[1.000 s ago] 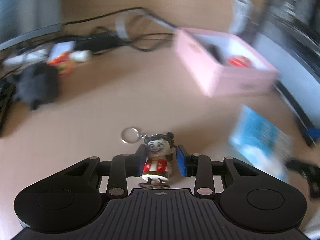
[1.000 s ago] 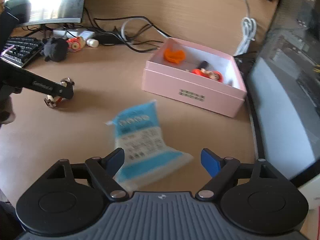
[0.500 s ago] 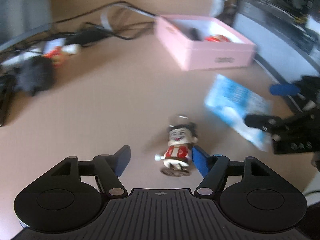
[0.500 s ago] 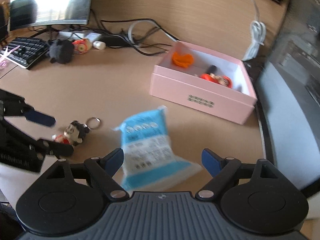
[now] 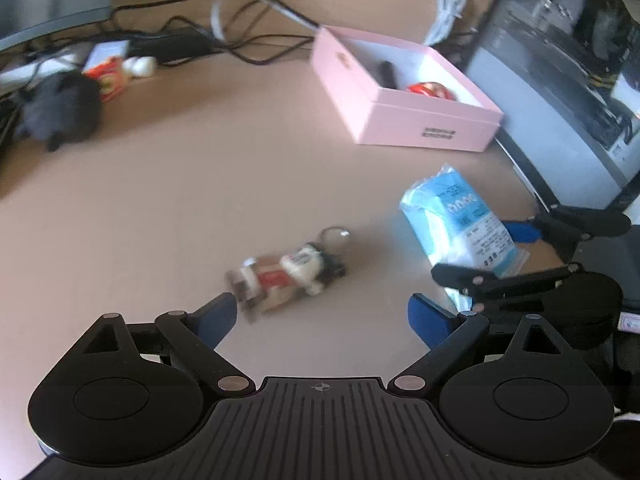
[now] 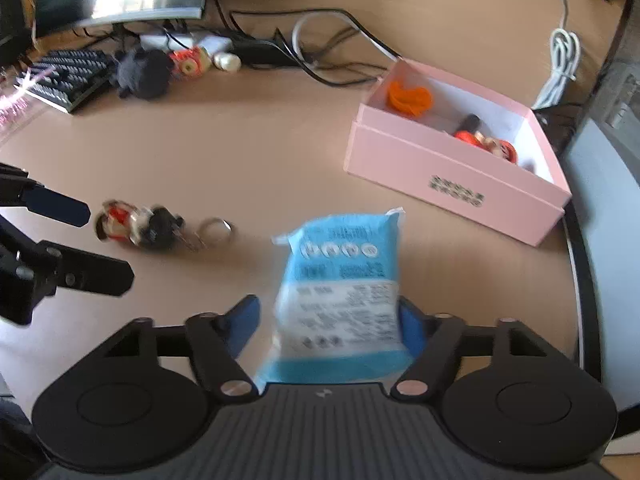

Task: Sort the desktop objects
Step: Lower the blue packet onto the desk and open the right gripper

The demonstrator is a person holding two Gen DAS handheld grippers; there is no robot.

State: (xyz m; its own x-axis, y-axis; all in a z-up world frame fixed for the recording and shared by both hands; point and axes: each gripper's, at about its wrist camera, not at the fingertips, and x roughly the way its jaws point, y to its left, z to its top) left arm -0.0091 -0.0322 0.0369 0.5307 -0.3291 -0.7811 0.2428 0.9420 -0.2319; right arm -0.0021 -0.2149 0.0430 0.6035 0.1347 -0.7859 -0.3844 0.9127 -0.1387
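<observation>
The left gripper (image 5: pixel 322 314) has just been opening; its jaws stand wide, and the figurine keychain (image 5: pixel 288 274) lies on its side on the tabletop (image 5: pixel 200 200), free of both pads. The right gripper (image 6: pixel 328 322) has just been closing around the blue packet (image 6: pixel 344 280) (pad contact cannot be confirmed). The pink box (image 6: pixel 452 172) stands well beyond, already holding small items.

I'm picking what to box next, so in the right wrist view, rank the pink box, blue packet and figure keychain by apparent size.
1. pink box
2. blue packet, though nearness to the camera inflates it
3. figure keychain
</observation>
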